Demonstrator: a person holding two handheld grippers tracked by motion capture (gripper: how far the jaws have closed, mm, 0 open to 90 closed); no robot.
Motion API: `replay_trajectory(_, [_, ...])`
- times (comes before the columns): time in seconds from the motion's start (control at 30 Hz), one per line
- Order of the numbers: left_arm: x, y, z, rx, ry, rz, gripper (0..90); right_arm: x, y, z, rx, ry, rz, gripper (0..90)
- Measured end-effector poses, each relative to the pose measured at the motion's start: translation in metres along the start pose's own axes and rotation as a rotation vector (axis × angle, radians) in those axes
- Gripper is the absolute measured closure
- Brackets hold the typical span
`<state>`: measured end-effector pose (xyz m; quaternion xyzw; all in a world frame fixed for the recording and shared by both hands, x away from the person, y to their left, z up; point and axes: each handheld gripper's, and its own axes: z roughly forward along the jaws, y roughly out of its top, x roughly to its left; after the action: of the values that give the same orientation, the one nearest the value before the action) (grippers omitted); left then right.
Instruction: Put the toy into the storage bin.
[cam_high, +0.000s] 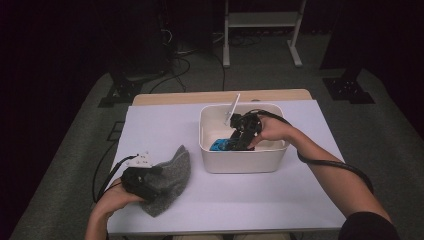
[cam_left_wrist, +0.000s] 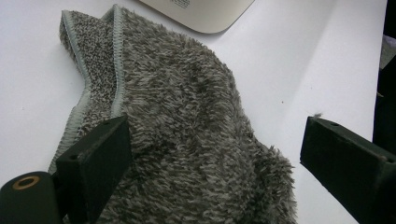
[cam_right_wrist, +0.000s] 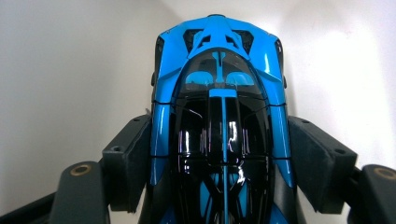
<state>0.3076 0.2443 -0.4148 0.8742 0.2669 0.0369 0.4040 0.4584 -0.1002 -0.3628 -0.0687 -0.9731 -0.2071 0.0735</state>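
Right tongs (cam_right_wrist: 219, 163) pinching blue toy car (cam_right_wrist: 219, 107) inside bin (cam_high: 240, 160) — left tongs (cam_left_wrist: 215, 158) spread over grey cloth (cam_left_wrist: 187, 140).

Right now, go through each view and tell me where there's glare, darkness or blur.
High view: dark room behind, evenly lit table, soft overall. Left gripper view: grey towel sharp, near jaws slightly blurred. Right gripper view: bright streaks of glare on the blue toy car, white bin wall washed out.

The left tool (cam_high: 141, 181) is black, carrying a pale grey three-cornered plate on top and trailing a thin black cable. The right tool (cam_high: 243, 134) is black too, with a thicker black cable along the forearm and a dark sleeve at the upper arm. Both have blocky black jaws with small screw holes and a brass-ringed fitting at the base.
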Motion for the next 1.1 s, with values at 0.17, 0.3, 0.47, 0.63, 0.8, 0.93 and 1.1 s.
replay_trajectory(0.17, [0.0001, 0.0000, 0.0004, 0.002, -0.003, 0.002, 8.3, 0.0001, -0.0005, 0.0007, 0.002, 0.004, 0.000, 26.9])
replay_trajectory(0.3, [-0.0001, 0.0002, 0.0007, 0.003, -0.002, 0.002, 8.3, 0.0000, -0.0006, 0.0006, 0.000, 0.005, 0.003, 26.9])
replay_trajectory(0.47, [-0.0003, 0.0001, 0.0004, 0.004, -0.002, 0.004, 8.3, 0.0001, -0.0005, 0.0009, 0.005, 0.010, 0.007, 26.9])
replay_trajectory(0.63, [-0.0005, -0.0001, 0.0006, 0.006, -0.003, 0.005, 8.3, -0.0009, -0.0016, 0.0004, -0.001, 0.026, 0.013, 26.7])
replay_trajectory(0.8, [-0.0008, -0.0001, 0.0007, 0.006, -0.003, 0.004, 8.3, -0.0025, -0.0023, 0.0004, 0.009, 0.033, 0.038, 26.5])
replay_trajectory(0.93, [-0.0009, -0.0004, 0.0012, 0.007, -0.004, 0.003, 8.3, -0.0035, -0.0026, 0.0007, 0.007, 0.030, 0.041, 25.9])
replay_trajectory(1.1, [-0.0015, -0.0004, 0.0012, 0.006, -0.004, 0.006, 8.3, -0.0043, -0.0022, -0.0035, -0.022, 0.044, 0.060, 31.3])
